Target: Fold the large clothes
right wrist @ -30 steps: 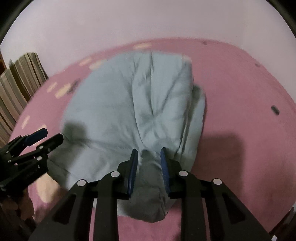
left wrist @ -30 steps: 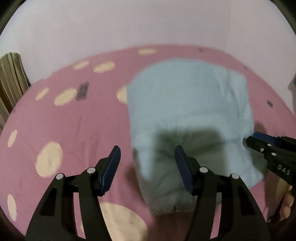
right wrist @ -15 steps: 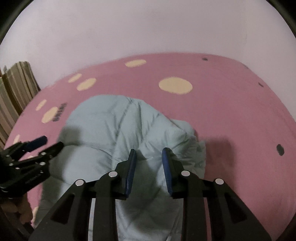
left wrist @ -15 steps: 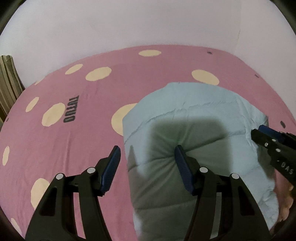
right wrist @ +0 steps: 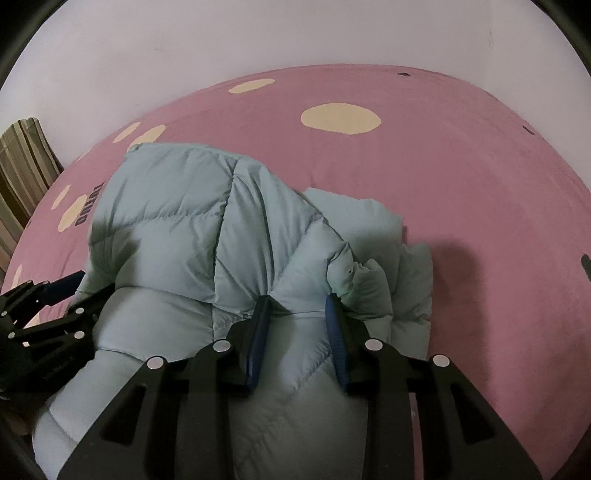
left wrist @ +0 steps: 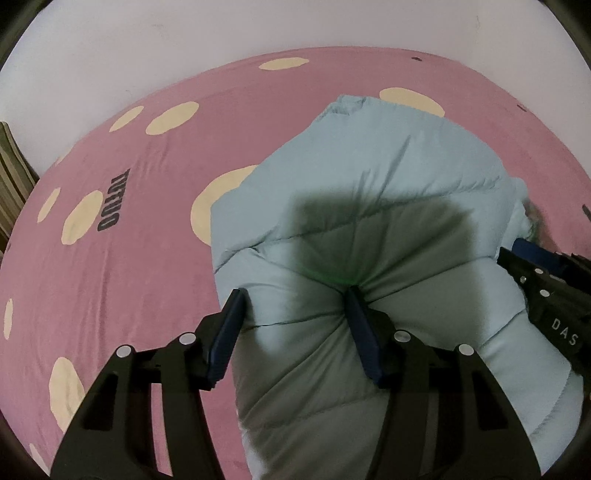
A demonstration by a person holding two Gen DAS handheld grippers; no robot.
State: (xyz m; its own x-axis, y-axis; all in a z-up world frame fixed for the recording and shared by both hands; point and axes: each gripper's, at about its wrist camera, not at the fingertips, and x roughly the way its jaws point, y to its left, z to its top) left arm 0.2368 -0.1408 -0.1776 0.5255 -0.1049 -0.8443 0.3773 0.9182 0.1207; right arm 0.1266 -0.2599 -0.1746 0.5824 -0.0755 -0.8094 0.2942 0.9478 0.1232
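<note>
The left gripper (left wrist: 295, 306) is standing about half open around a thick fold of the jacket (left wrist: 369, 192). Its right pad is pressing into the padded cloth and making a deep dent with creases running out from it, and its left pad is lying against the jacket's left edge, so it is gripping this fold. Its jaws have just been closing a little on the cloth. The right gripper (right wrist: 295, 308) is standing narrower, and it is pinching a smaller fold of the same jacket between its blue pads; the cloth is bulging up between the two fingers.

Both grippers are pointing steeply downward at the bed. They are working side by side: each one is showing at the edge of the other's view, touching the jacket's side.

The jacket is pale blue and quilted, and it is lying bunched in a puffy heap on the sheet (right wrist: 461, 177), with one part folded over another on its right side. The near end of it is sitting under and between the fingers. The sheet is pink with cream dots and a dark printed word (left wrist: 112, 201). Behind the bed a plain pale wall (left wrist: 258, 26) is standing. At the left edge a striped cloth (right wrist: 22, 155) is showing.
</note>
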